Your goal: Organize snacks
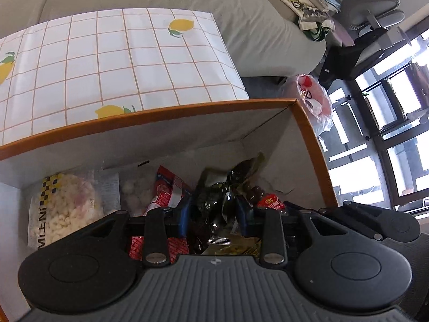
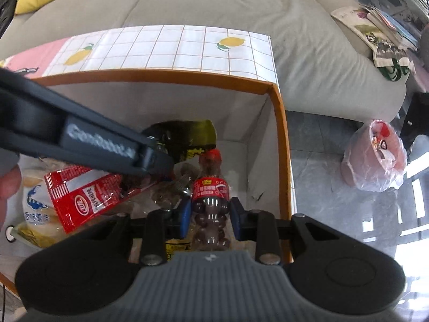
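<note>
right gripper (image 2: 210, 212), jaws closed on the small cola bottle (image 2: 211, 187), long axis toward 12 o'clock over the box (image 2: 281, 139); left gripper (image 1: 214, 212), jaws closed on a dark crinkled snack packet (image 1: 214, 198), enters from 9 o'clock.

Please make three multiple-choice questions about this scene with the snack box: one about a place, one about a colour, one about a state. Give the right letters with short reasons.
1. Where is the pink bin lined with a plastic bag?
A. on the floor beside the box
B. inside the box
C. on the sofa

2. What colour is the cola bottle's cap?
A. blue
B. red
C. white

3. What is the right gripper doing?
A. hanging open
B. shut on nothing
C. shut on the cola bottle

Answers:
1 A, the pink bin stands on grey tiles outside the orange-rimmed box.
2 B, the cola bottle has a red top.
3 C, the right gripper has its blue pads against the bottle.
</note>
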{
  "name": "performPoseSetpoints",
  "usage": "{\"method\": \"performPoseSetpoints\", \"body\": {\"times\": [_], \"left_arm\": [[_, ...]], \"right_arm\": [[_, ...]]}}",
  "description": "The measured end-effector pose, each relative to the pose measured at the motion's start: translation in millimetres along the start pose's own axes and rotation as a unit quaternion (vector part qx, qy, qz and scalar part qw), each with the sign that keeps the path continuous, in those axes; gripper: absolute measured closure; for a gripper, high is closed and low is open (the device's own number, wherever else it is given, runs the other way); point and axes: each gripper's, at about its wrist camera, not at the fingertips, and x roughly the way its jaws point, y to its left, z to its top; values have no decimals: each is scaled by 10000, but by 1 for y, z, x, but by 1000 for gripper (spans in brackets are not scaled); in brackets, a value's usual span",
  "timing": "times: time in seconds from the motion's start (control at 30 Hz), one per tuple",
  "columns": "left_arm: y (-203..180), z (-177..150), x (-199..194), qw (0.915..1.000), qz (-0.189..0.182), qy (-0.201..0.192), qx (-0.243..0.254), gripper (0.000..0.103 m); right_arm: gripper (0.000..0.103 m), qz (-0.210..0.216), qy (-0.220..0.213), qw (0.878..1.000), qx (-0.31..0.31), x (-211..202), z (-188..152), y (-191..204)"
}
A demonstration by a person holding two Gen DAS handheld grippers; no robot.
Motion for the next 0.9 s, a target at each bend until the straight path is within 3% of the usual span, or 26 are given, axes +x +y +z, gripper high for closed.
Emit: {"method": "performPoseSetpoints", "body": {"times": [0.2, 0.5, 0.7, 0.9], "left_arm": [[2, -3, -8, 9998, 145, 20, 96, 63], [-5, -16, -49, 9979, 355, -191, 516, 52], [-9, -35, -107, 9923, 539, -623, 920, 51], [-13, -71, -182, 9778, 806, -1278, 1450, 50]], "right_arm": [[74, -145, 69, 9998, -144, 2, 2, 0], [54, -169, -11, 9998, -42, -16, 1, 8], [43, -103, -189, 9997, 147, -44, -2, 19], [30, 167, -710, 9959, 532, -101, -12, 36]]}}
